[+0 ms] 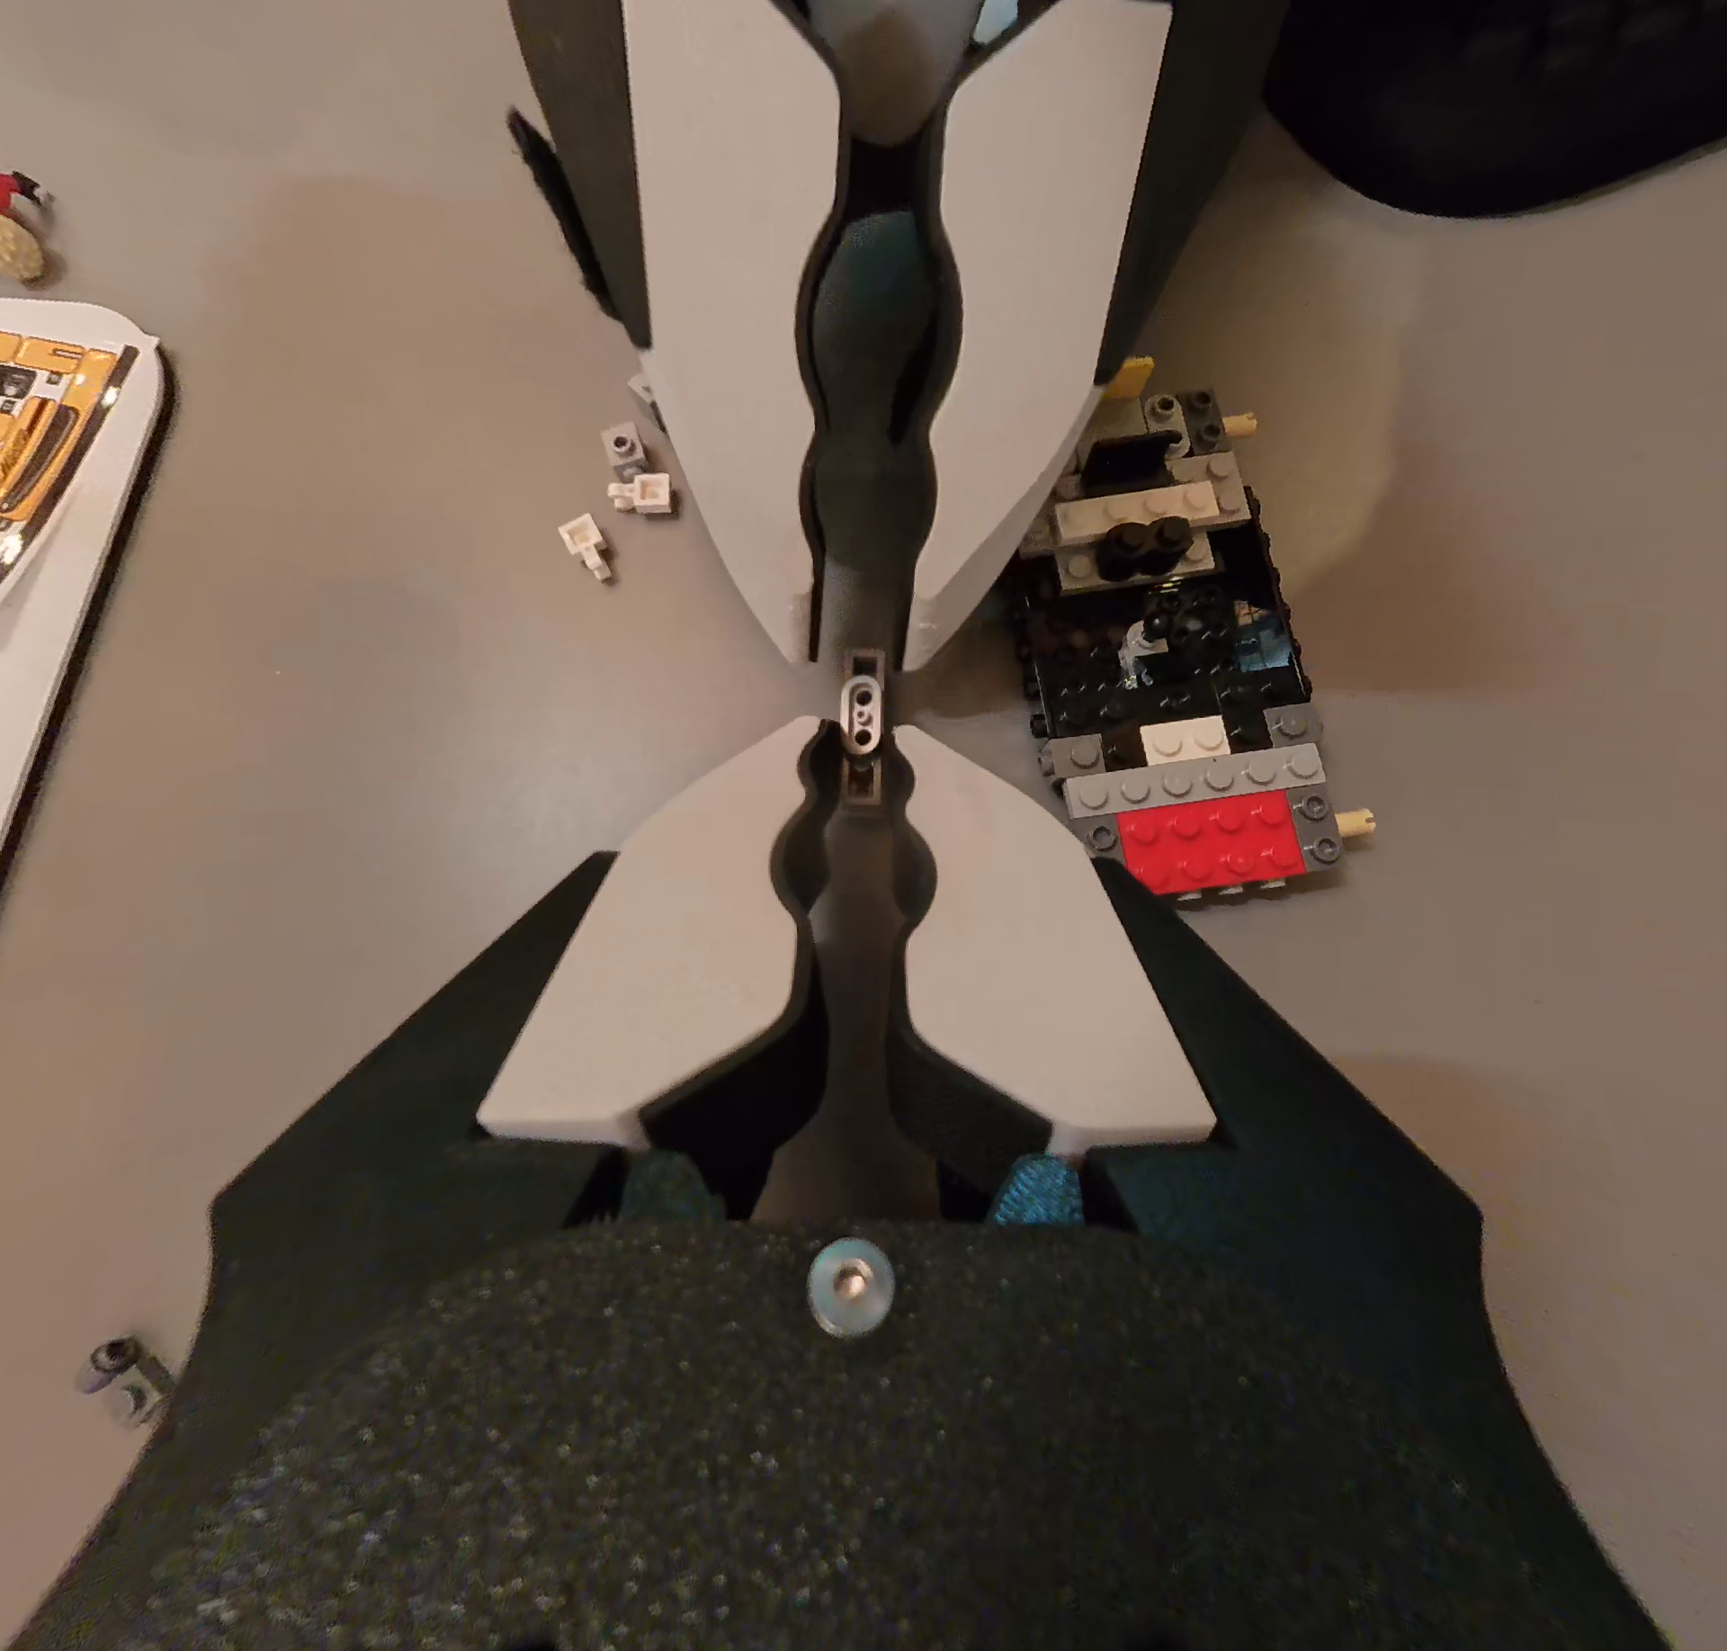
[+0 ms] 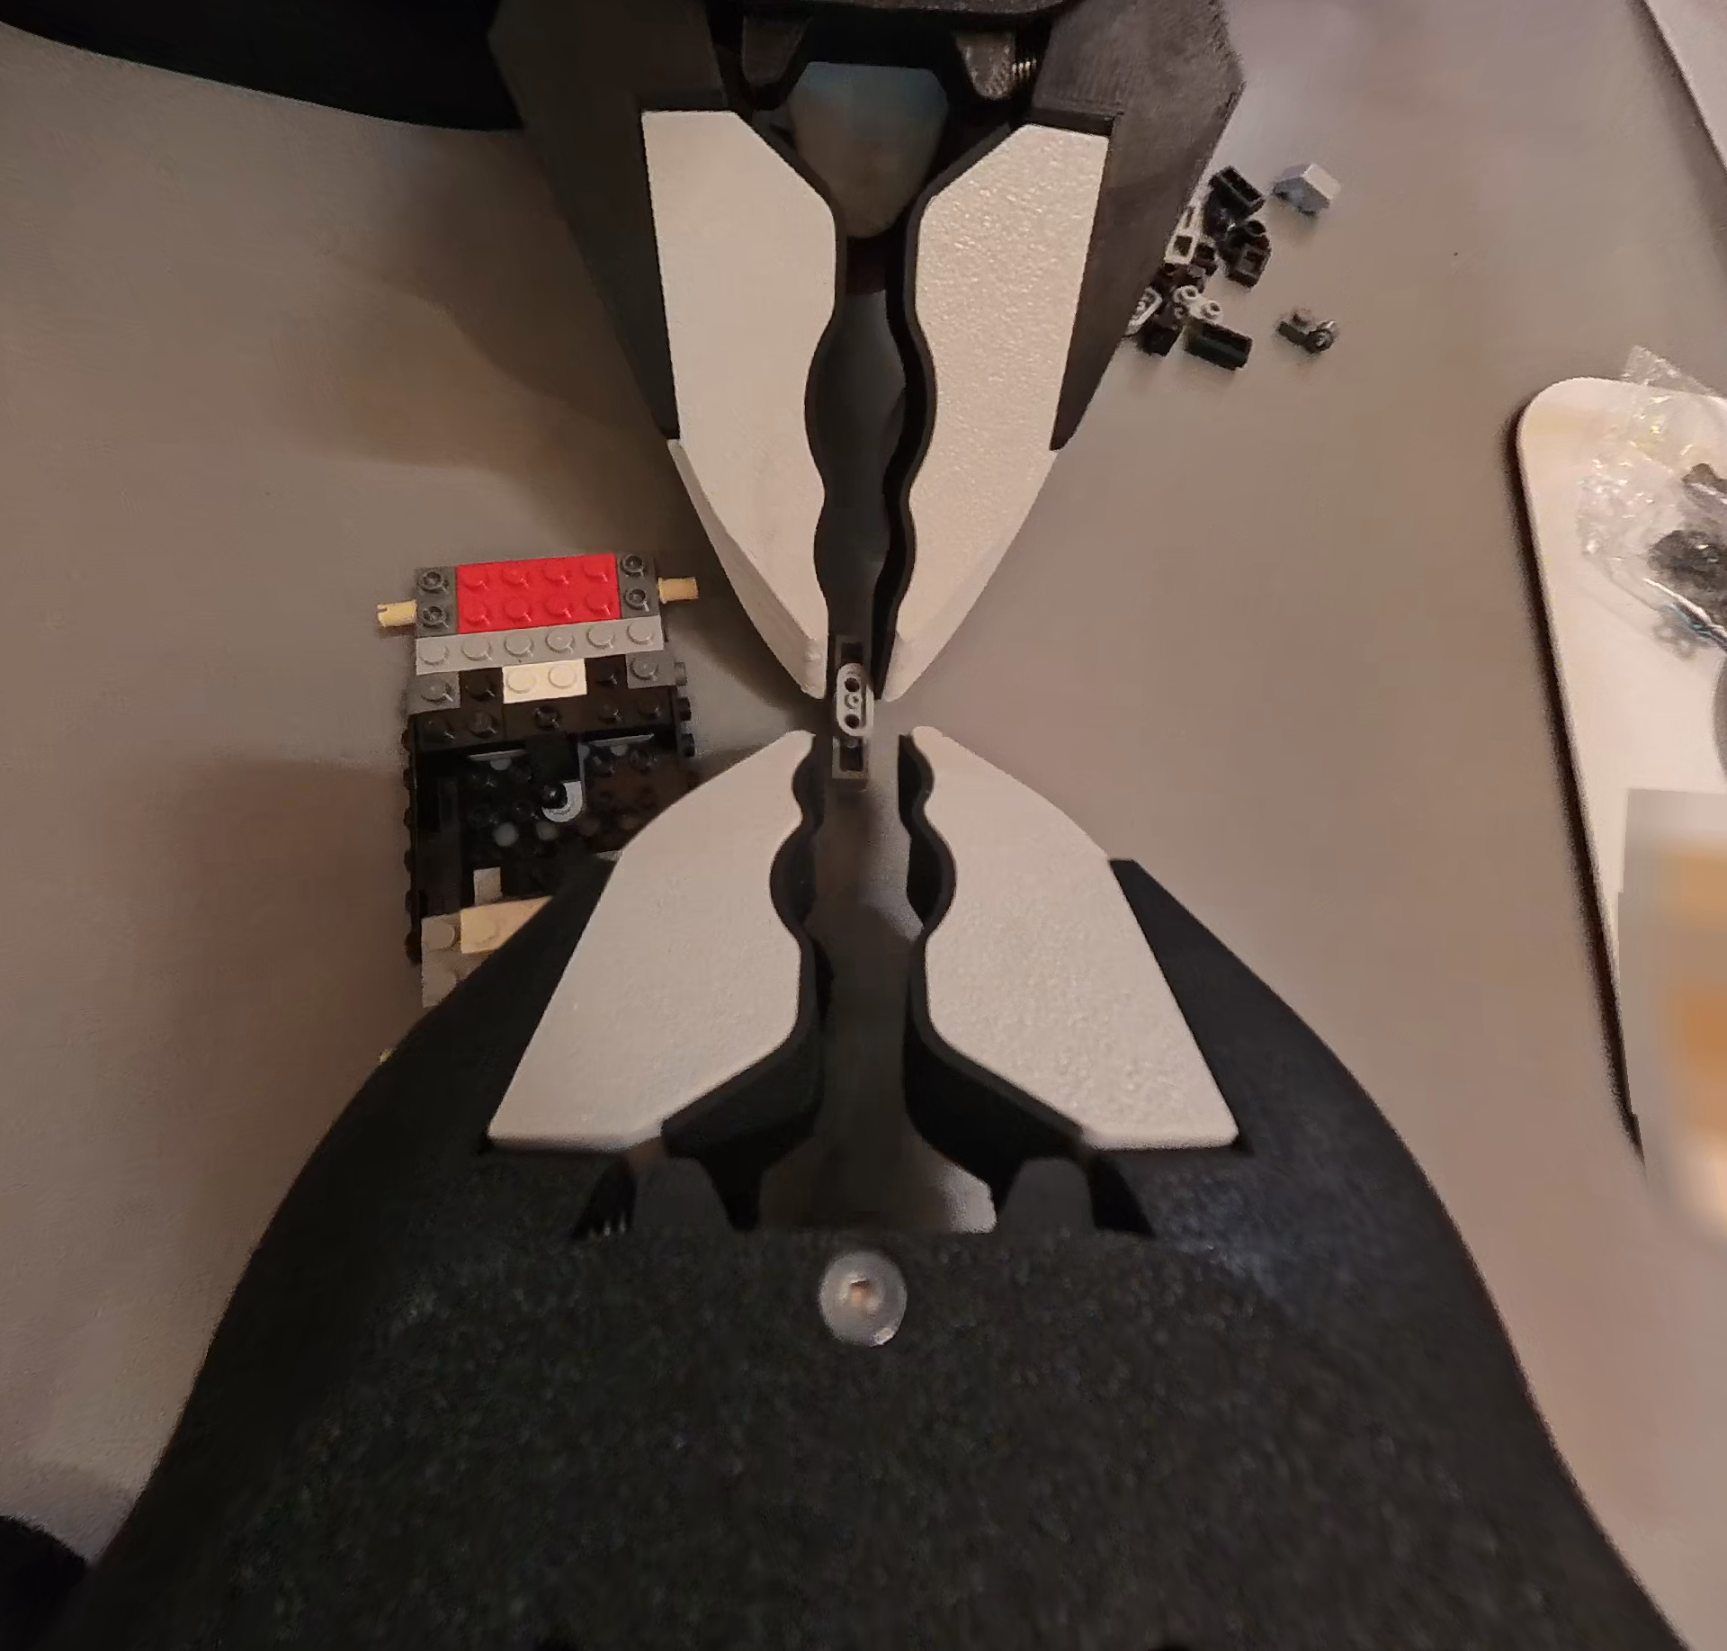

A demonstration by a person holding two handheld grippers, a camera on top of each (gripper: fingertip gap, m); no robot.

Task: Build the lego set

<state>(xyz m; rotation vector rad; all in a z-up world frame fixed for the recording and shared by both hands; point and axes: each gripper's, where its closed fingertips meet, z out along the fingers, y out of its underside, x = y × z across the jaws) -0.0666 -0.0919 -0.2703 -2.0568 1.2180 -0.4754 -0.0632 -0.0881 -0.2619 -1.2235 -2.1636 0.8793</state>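
My two grippers meet tip to tip above the grey table. My left gripper [image 1: 860,751] is shut on a small dark grey lego piece [image 1: 860,783]. My right gripper [image 2: 852,751] is shut on another small dark grey piece [image 2: 849,769]. A light grey oval piece [image 1: 862,713] sits between the two, and it also shows in the right wrist view [image 2: 852,704]. The half-built lego car [image 1: 1187,690], with a red plate [image 1: 1206,844], lies on the table to the right of the tips in the left wrist view, and to the left in the right wrist view [image 2: 542,727].
Loose white and grey pieces [image 1: 617,494] lie left of the tips. A booklet on a white tray [image 1: 56,447] is at the far left. A pile of dark pieces [image 2: 1206,288] and a white tray with a plastic bag [image 2: 1645,503] are on the right. Less than 4 cm separates the two grippers' tips. Between my left fingertips and the red plate [image 1: 1206,844] there is roughly 6 centimeters. The right camera catches it too, in the right wrist view [image 2: 545,589].
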